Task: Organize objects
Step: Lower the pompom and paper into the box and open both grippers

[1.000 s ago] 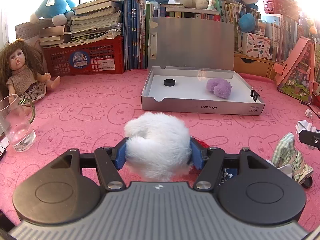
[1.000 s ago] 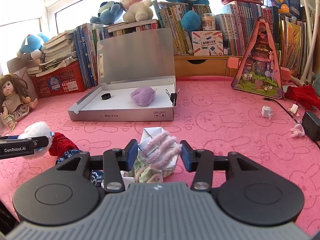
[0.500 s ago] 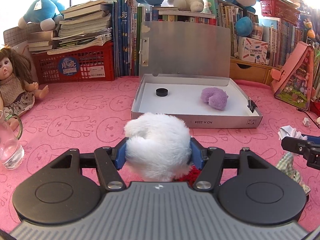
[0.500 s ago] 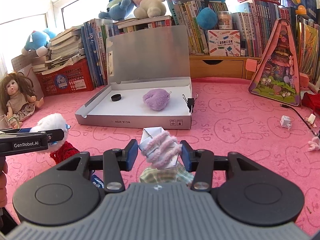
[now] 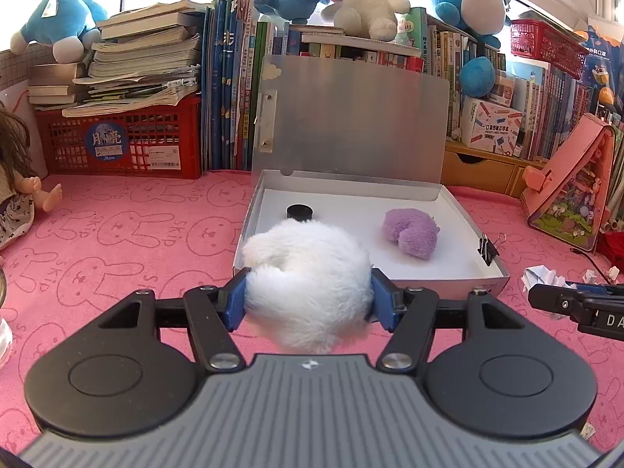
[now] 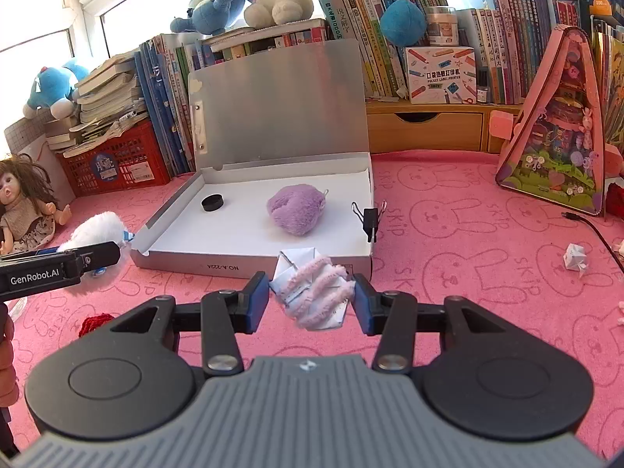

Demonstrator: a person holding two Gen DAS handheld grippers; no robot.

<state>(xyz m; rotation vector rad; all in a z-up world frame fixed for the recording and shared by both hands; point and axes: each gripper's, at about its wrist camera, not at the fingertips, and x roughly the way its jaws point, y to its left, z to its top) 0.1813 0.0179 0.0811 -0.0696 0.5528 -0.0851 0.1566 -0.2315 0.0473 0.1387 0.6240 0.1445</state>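
Fluff (image 5: 308, 288) — round, white, claw-pinched (image 5: 308, 304)

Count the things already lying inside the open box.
3. A black cap near the back left, a purple plush in the middle, a binder clip on the right wall of the box. The held white plush may hide more.

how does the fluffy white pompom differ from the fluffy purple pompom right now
The fluffy white pompom is clamped between the left gripper's blue pads, short of the box; the fluffy purple pompom lies loose on the white floor of the open grey box. The white one has longer, shaggier fur; the purple one looks denser and shorter-piled. Both are soft, rounded plush balls.
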